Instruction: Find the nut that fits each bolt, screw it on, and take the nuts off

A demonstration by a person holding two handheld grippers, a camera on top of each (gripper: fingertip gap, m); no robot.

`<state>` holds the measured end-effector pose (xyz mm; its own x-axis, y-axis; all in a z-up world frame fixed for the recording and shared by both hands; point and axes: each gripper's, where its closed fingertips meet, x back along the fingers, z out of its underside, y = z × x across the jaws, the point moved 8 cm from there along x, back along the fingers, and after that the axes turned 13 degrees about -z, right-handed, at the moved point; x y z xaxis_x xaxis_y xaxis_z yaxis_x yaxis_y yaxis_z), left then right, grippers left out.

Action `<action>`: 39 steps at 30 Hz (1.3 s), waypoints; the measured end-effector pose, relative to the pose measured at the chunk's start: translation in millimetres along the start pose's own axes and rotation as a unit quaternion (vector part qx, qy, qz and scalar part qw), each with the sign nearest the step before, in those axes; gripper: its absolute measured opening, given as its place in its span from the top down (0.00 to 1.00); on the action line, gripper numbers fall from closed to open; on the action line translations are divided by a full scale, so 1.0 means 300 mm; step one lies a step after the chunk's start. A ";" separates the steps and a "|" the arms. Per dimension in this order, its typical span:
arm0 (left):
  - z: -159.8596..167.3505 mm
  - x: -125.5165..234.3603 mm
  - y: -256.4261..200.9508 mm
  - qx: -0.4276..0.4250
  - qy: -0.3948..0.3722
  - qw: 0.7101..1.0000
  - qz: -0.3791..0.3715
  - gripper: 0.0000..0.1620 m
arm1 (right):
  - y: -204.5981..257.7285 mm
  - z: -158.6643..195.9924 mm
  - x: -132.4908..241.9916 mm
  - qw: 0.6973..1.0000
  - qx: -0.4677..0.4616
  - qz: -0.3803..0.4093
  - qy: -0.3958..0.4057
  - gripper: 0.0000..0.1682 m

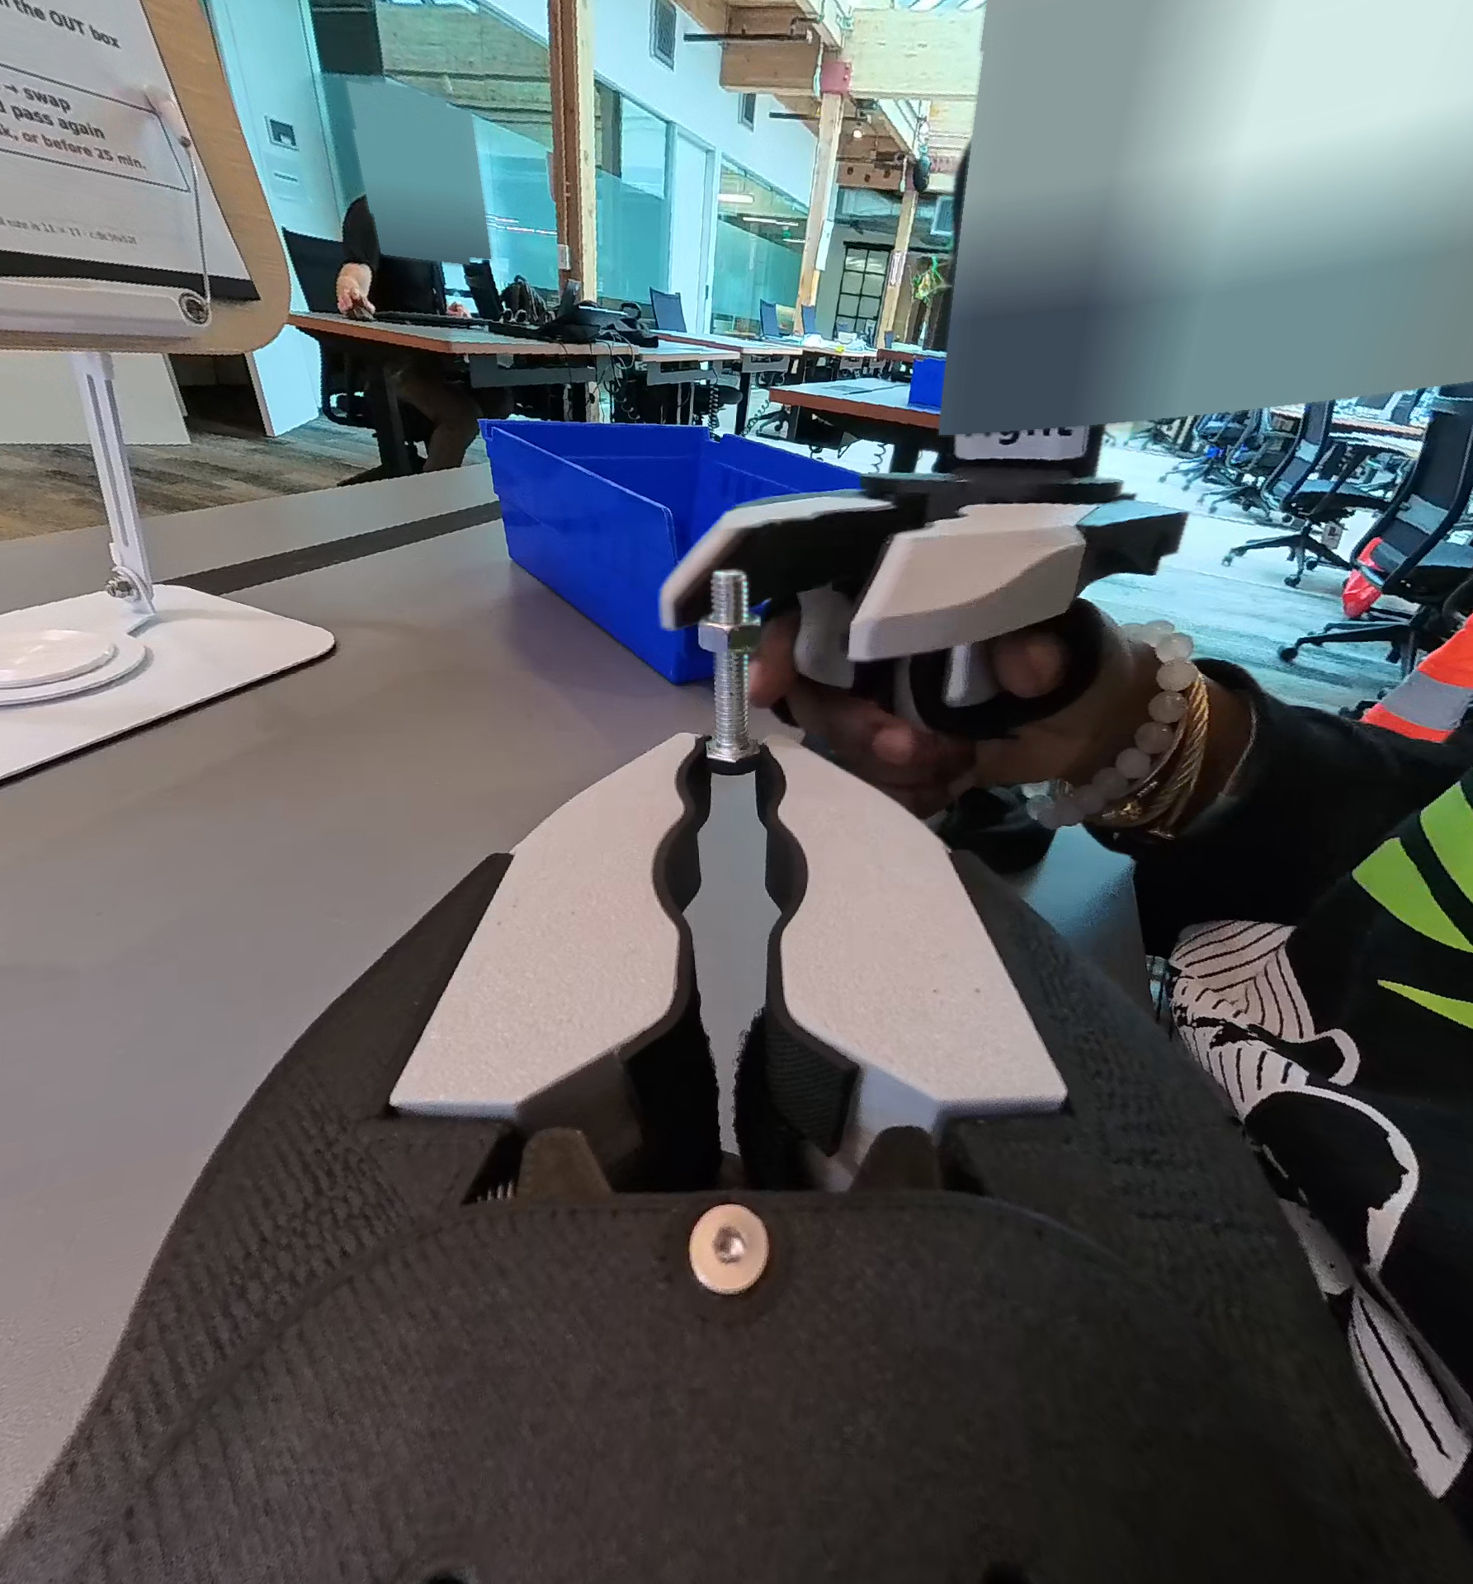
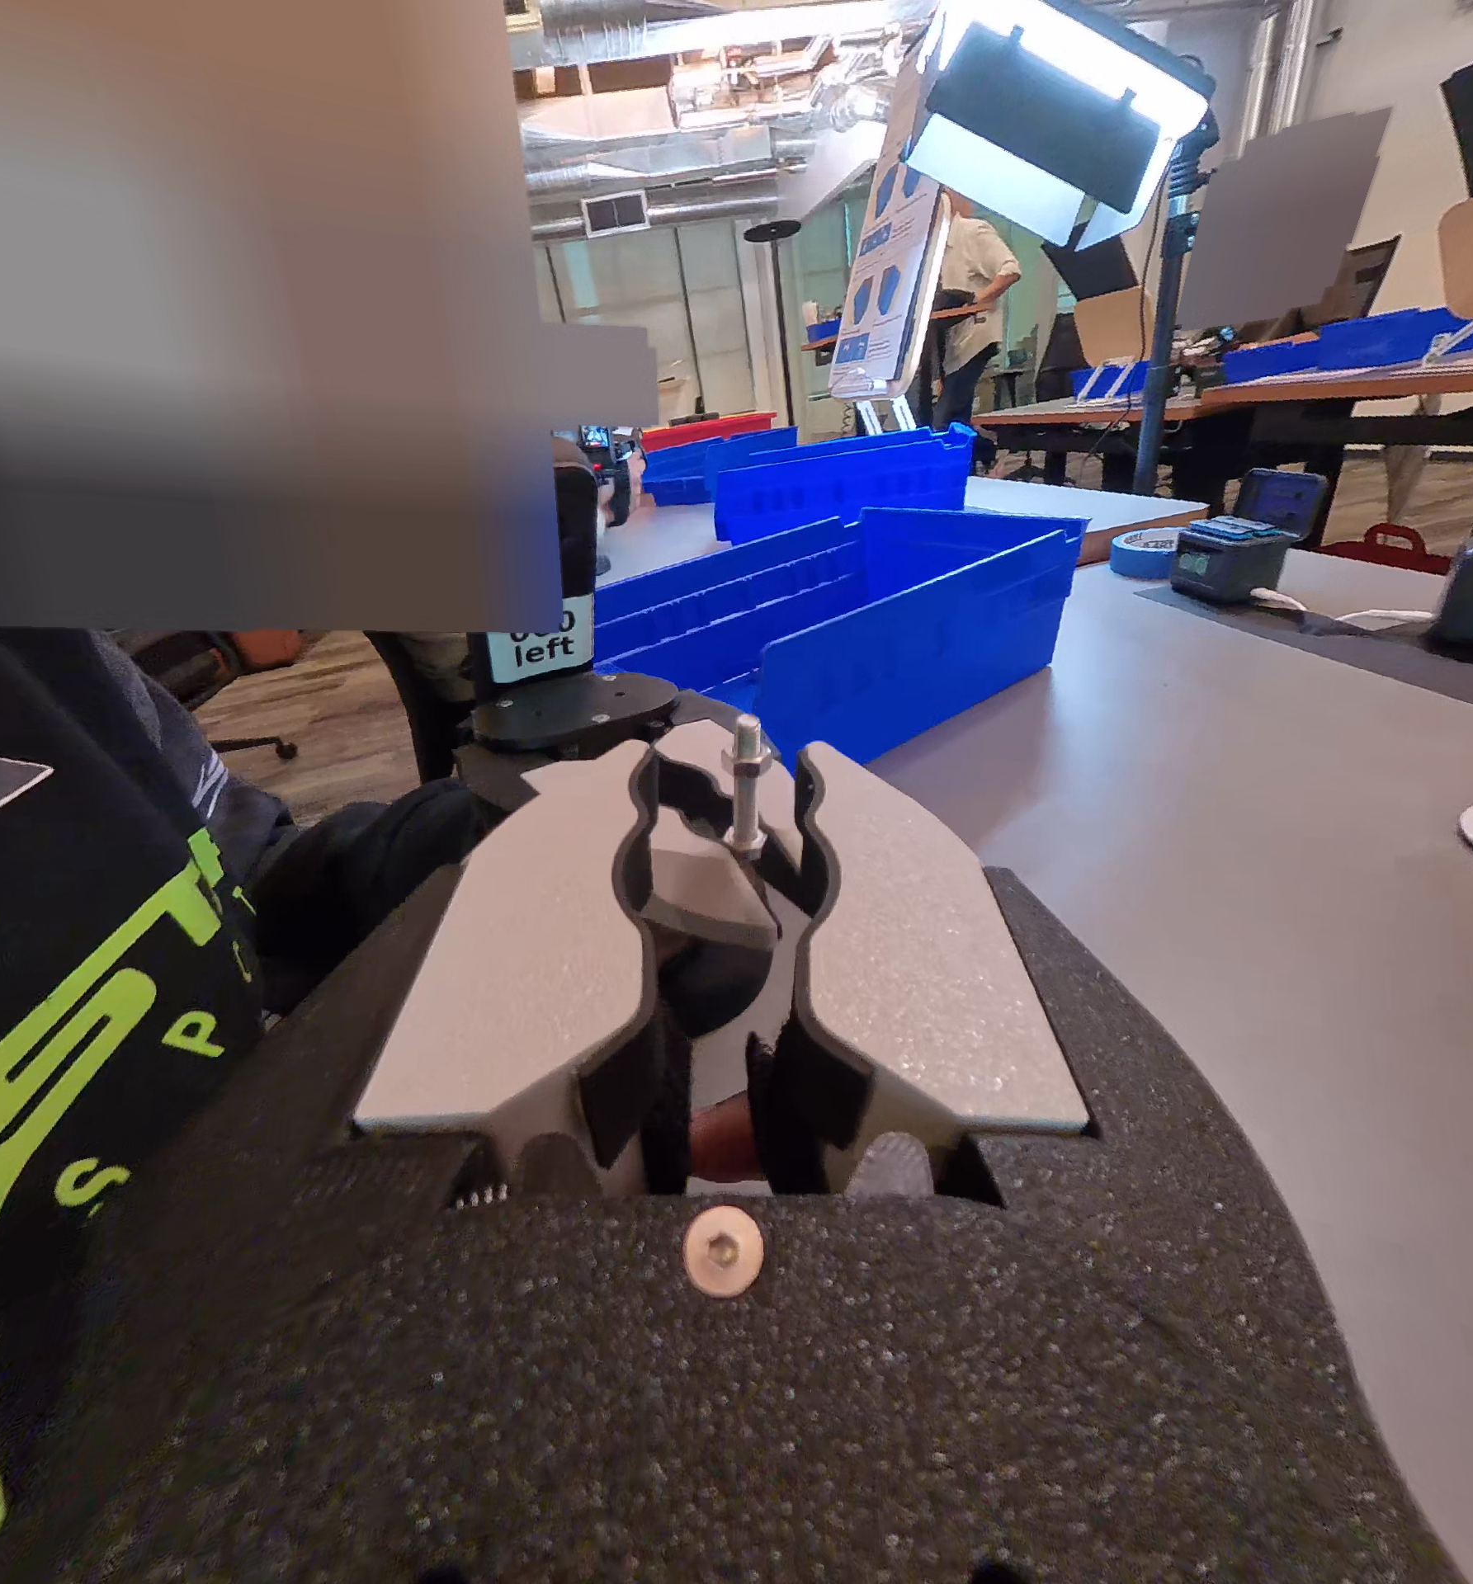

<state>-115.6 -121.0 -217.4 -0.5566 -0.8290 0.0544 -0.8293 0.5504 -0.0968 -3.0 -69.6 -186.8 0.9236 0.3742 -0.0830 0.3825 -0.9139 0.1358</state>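
Your left tongs (image 1: 731, 754) are clenching the hex head of a silver bolt (image 1: 728, 686), holding it upright with its threaded end pointing to twelve o'clock in the left wrist view. A silver nut (image 1: 728, 637) is sitting on the thread, nearer the free tip than the head.

Your right tongs (image 2: 728, 771) are reaching in from three o'clock of the bolt in that view, and one grey finger (image 1: 733, 549) is passing just behind the bolt's upper end. In the right wrist view the fingers are standing released, one on each side of the nut (image 2: 745, 759) with a visible gap, so they are gripping nothing.

A blue bin (image 1: 621, 506) is standing on the grey counter (image 1: 287, 814) behind the bolt at twelve o'clock, close to your right hand (image 1: 973, 686). At ten o'clock in the left wrist view a white stand (image 1: 98, 634) is carrying a printed sheet (image 1: 72, 129), well apart from the bolt. In the right wrist view more blue bins (image 2: 844, 480) are lining up beyond the first, and at two o'clock a roll of blue tape (image 2: 1144, 550) is lying beside a small dark case (image 2: 1247, 540).
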 end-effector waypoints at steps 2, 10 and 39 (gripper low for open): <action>0.001 -0.001 0.000 -0.001 0.002 1.000 0.001 0.94 | -0.010 0.001 -0.028 1.000 0.002 -0.009 0.009 0.81; 0.000 0.000 0.002 0.003 0.000 1.000 0.000 0.94 | -0.006 0.000 -0.051 1.000 0.006 -0.023 0.019 0.81; 0.001 -0.002 -0.005 -0.011 0.003 1.000 -0.003 0.94 | -0.001 -0.086 -0.012 0.986 0.032 0.015 0.161 0.96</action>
<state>-114.1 -121.2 -217.5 -0.5523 -0.8314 0.0616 -0.8332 0.5479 -0.0753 -5.7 -66.7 -161.2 0.8985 0.3685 0.2384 0.3623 -0.9293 0.0710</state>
